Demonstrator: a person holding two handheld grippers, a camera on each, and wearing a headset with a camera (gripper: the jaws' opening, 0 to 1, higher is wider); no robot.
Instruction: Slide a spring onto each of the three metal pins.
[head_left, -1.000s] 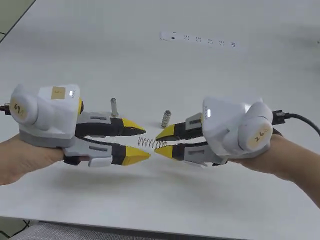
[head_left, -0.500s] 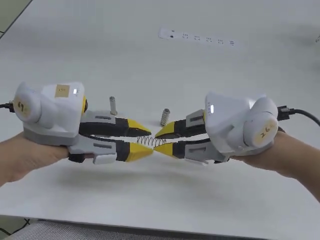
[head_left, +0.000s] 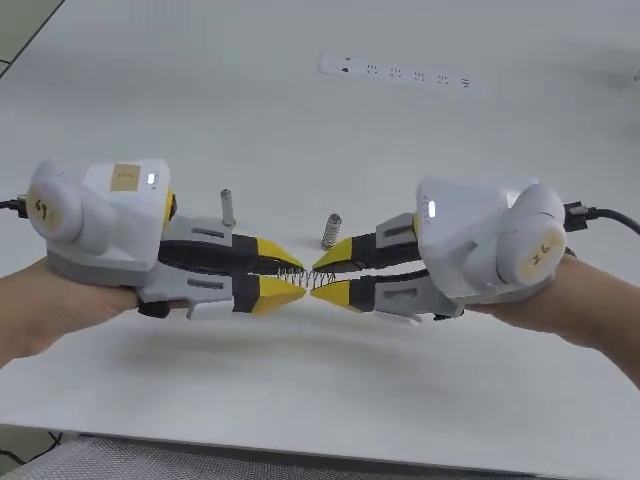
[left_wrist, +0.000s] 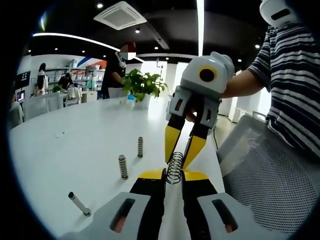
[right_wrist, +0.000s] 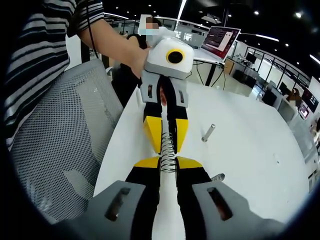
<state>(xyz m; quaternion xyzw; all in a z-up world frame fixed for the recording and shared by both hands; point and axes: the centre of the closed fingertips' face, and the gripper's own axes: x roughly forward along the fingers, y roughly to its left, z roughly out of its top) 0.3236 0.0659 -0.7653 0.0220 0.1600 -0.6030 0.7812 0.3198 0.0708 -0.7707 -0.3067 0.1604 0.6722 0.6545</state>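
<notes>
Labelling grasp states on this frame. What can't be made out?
- Head view: yellow tips of the left gripper and right gripper cover the ends of the spring; whether the left jaws pinch it yet is unclear.
- Right gripper view: the near pin is cut off by that gripper's own jaw; spring on it or not, cannot tell.
- Left gripper view: the far sprung pin is too small to judge seating.

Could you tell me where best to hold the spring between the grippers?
Probably one end coil, pinched across its axis from the side: the spring lies level, and its far end must stay open for the bare pin.
</notes>
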